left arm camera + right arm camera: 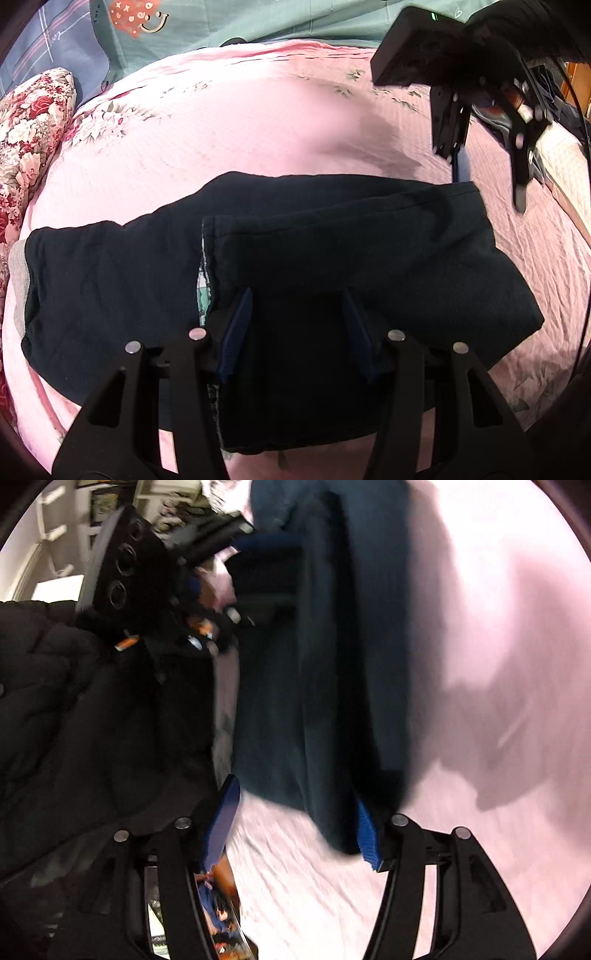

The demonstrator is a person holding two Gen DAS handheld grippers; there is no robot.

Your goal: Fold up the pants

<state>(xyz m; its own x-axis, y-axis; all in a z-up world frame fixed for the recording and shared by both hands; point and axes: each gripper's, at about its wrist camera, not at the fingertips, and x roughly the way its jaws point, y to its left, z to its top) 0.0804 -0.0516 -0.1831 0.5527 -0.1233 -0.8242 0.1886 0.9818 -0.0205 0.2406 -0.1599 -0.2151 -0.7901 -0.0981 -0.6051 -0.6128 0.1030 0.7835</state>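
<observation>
Dark navy pants (295,251) lie folded on pink bedspread (229,129).

Pink floral bedspread (258,122) covers bed; dark folded pants (332,240) lie on it, floral pillow (26,122) at edge.
</observation>
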